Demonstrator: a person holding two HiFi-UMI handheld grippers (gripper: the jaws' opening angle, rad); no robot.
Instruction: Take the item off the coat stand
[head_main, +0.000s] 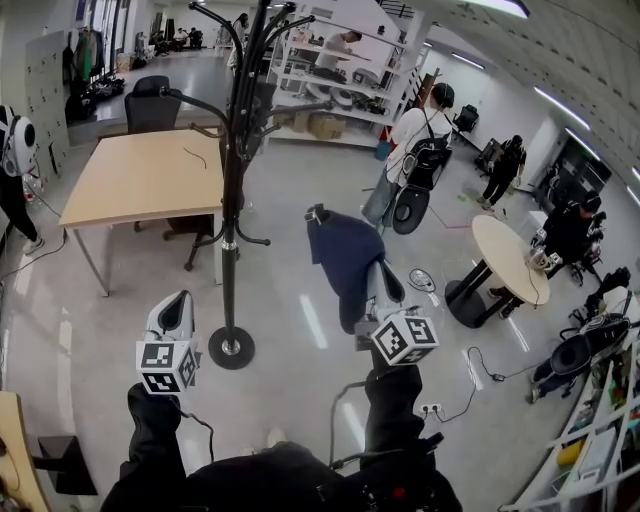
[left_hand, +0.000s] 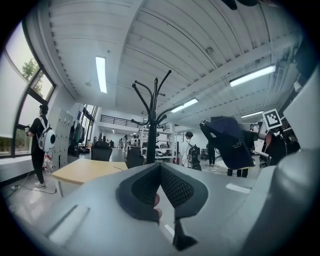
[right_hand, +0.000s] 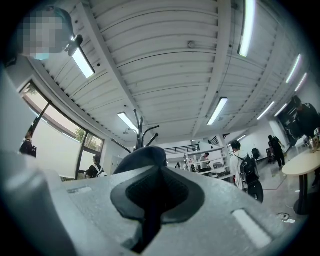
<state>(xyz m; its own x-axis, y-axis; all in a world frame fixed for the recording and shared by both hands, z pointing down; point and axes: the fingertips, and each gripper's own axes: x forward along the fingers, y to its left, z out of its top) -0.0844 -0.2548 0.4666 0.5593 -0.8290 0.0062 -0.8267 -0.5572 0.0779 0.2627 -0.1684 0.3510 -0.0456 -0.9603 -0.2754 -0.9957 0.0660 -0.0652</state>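
Lift-off step looks done: right gripper (head_main: 374, 272) fingers clenched on navy fabric item (head_main: 345, 255), well right of the coat stand (head_main: 232, 200). Left gripper (head_main: 178, 302) fingers closed, empty. Next: keep grip, find a drop spot.

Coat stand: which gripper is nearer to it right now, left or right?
Left. The left gripper is just left of the base of the coat stand. The right gripper is farther off on its right, shut on the dark blue garment, clear of the hooks.
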